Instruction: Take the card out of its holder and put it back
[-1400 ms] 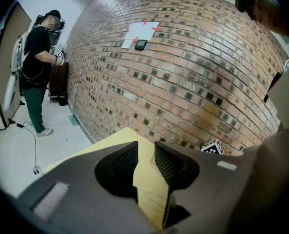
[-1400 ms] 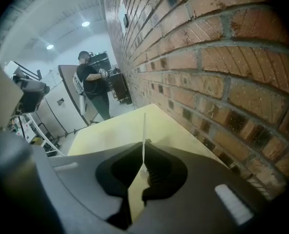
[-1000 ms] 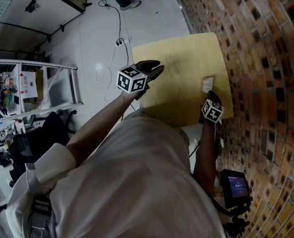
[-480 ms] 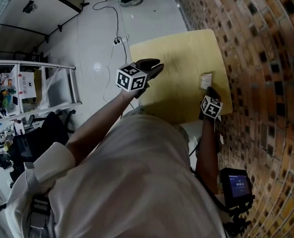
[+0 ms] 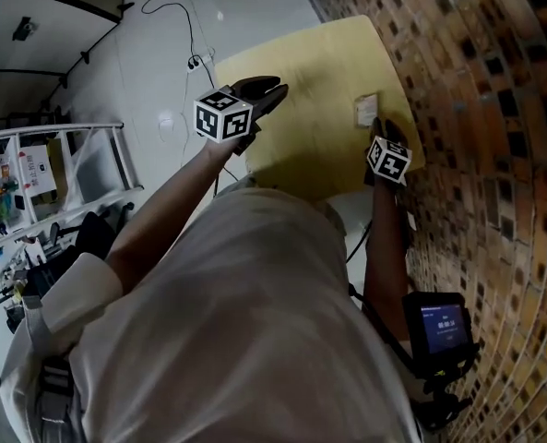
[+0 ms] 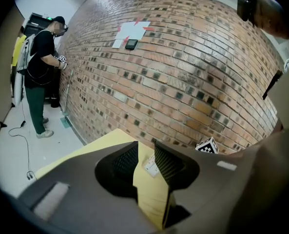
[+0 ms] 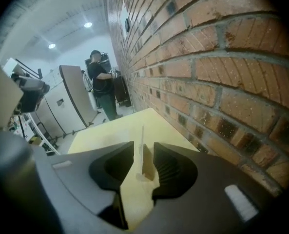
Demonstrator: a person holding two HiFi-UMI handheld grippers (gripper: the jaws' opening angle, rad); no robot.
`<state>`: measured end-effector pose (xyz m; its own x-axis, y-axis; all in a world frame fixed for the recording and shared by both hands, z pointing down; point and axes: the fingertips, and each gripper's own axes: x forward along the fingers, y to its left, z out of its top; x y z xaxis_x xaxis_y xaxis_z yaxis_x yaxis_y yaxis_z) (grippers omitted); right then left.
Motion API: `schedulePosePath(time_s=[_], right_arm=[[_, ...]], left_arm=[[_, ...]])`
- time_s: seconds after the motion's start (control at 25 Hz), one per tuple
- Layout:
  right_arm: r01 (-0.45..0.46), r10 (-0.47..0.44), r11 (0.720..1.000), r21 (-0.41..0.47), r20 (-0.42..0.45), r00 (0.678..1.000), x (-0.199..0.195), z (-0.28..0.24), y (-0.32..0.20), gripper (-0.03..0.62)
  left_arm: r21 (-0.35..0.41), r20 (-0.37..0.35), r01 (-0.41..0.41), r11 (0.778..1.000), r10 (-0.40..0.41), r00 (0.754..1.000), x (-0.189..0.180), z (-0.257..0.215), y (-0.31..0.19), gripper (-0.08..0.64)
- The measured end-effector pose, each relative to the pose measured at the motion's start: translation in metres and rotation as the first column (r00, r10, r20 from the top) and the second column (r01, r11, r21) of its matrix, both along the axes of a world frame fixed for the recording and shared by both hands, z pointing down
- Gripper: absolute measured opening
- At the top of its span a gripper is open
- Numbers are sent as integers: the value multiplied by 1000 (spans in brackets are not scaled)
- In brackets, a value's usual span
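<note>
A small white card [image 5: 365,110] stands upright in its holder near the right edge of the yellow table [image 5: 310,81], close to the brick wall. My right gripper [image 5: 380,129] is right behind it. In the right gripper view the card [image 7: 142,147] and its brownish holder [image 7: 147,165] sit edge-on between the jaws of the right gripper [image 7: 143,162]. Those jaws are opening, with a gap on each side of the card. My left gripper [image 5: 269,89] hovers over the table's left part, open and empty. In the left gripper view, the left gripper [image 6: 146,161] frames the card [image 6: 150,166] farther off.
The brick wall [image 5: 476,109] runs along the table's right edge. A white metal rack [image 5: 61,169] stands on the floor at left, with a cable [image 5: 185,26] on the tiles. A person [image 6: 39,72] stands far off by the wall. A small screen [image 5: 439,326] hangs at the wearer's hip.
The head view has swung, so table and grippers sit higher in the picture. Both grippers keep their places over the table; the right one stays just behind the card.
</note>
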<state>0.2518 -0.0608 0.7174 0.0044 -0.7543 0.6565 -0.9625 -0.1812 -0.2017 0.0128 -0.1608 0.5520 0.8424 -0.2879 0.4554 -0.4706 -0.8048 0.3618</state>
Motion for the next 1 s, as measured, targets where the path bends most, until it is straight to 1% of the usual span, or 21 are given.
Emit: schedulePosePath(time_s=[0.2, 0.36, 0.68, 0.76, 0.88, 0.96, 1.0], right_arm=[[-62, 57, 993, 99, 55, 997, 11, -40, 17, 140], [-83, 74, 983, 165, 62, 995, 19, -69, 32, 140], [-136, 122, 944, 302, 64, 990, 31, -129, 71, 138], [-155, 141, 937, 313, 68, 988, 35, -131, 85, 138], [-180, 167, 937, 299, 68, 984, 42, -123, 106, 130], [-188, 177, 941, 283, 64, 982, 42, -118, 113, 127], [-190, 180, 943, 275, 62, 982, 39, -118, 115, 127]], left_arm=[[6, -2, -21, 1000, 21, 1000, 1, -2, 5, 124], [12, 0, -32, 999, 32, 999, 2, -3, 7, 124], [9, -20, -30, 1000, 30, 999, 6, -1, 15, 121], [1, -25, -28, 1000, 28, 999, 8, 2, 20, 121], [-3, -35, -24, 1000, 24, 999, 12, 7, 28, 113], [12, -26, -15, 1000, 16, 1000, 9, 6, 27, 64], [15, -23, -7, 1000, 7, 1000, 5, 5, 25, 61]])
